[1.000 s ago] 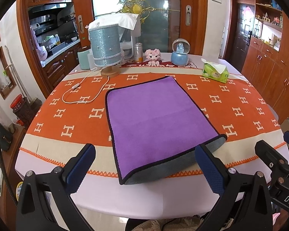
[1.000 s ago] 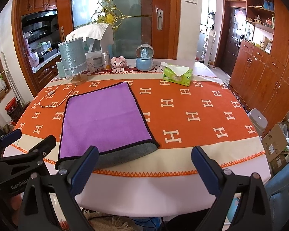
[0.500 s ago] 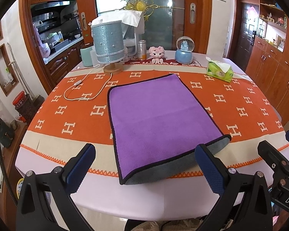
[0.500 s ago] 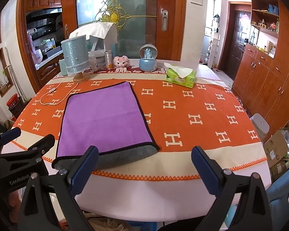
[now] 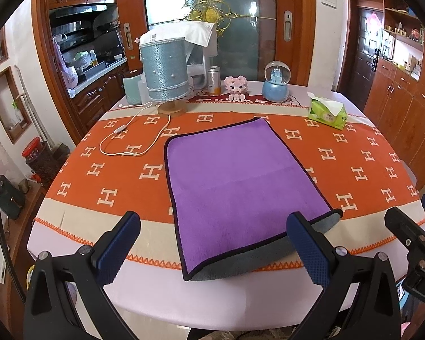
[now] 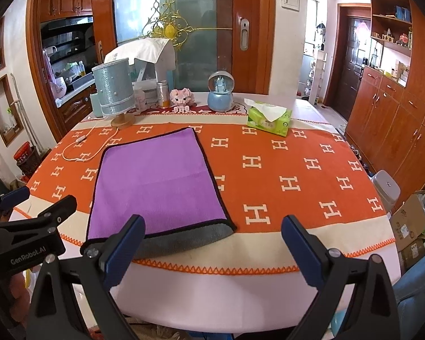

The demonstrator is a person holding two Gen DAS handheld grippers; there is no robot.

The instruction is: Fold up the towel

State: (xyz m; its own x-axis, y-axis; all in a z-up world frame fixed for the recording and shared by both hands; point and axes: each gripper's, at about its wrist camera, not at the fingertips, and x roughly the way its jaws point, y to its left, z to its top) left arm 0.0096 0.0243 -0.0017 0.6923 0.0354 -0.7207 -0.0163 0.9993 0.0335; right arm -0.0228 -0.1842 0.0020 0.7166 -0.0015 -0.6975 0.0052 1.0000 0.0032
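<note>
A purple towel [image 5: 240, 181] with a black hem lies flat on the orange patterned tablecloth [image 5: 99, 175]. It is folded over, and its grey underside shows along the near edge. It also shows in the right wrist view [image 6: 158, 181]. My left gripper [image 5: 212, 243] is open and empty, held above the table's near edge in front of the towel. My right gripper [image 6: 212, 243] is open and empty, to the right of the towel's near right corner. The left gripper's body shows in the right wrist view [image 6: 28, 240].
At the table's far side stand a blue lamp [image 5: 164, 70] with a white cord [image 5: 127, 141], a can, a pink toy [image 5: 235, 85], a snow globe [image 5: 276, 82] and a green tissue pack [image 5: 327, 113]. Wooden cabinets [image 6: 396, 119] stand on the right.
Both grippers have risen and drawn back a little, so the table looks smaller and lower. The towel has not moved. Both grippers stay open.
</note>
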